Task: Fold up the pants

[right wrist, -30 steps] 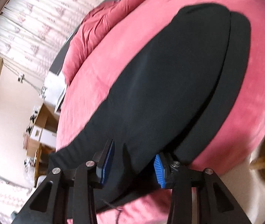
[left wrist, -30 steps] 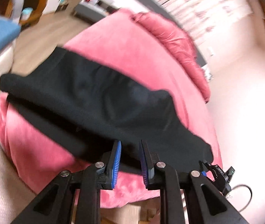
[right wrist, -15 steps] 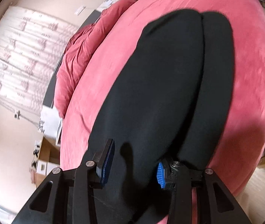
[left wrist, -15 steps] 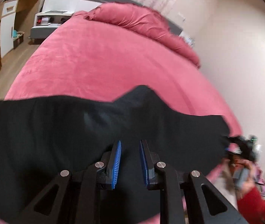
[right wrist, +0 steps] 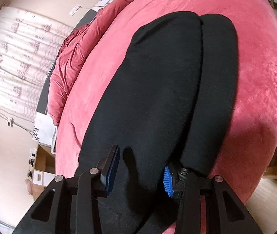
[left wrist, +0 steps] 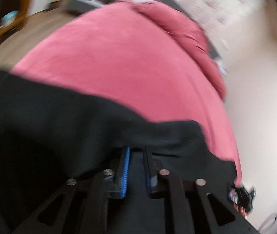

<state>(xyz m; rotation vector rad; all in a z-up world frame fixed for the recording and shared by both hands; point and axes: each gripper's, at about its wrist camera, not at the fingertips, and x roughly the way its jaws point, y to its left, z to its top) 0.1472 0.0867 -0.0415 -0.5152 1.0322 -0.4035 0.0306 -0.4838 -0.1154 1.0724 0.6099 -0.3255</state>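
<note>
My left gripper (left wrist: 136, 167) closing on black soft-fabric pants (left wrist: 60, 136), seemingly pinched, view blurred; right gripper (right wrist: 141, 172) part-open, cloth between, grip unclear, over pink plush bedspread (right wrist: 255, 58).

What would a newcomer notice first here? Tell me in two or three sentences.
The black pants stand out, laid lengthwise over the pink bed cover, legs side by side. The right gripper straddles the near end with cloth between its jaws, and the left gripper, its jaws closing, sits at a fold of the same cloth. A rumpled red quilt lies bunched at the bed's far end.
</note>
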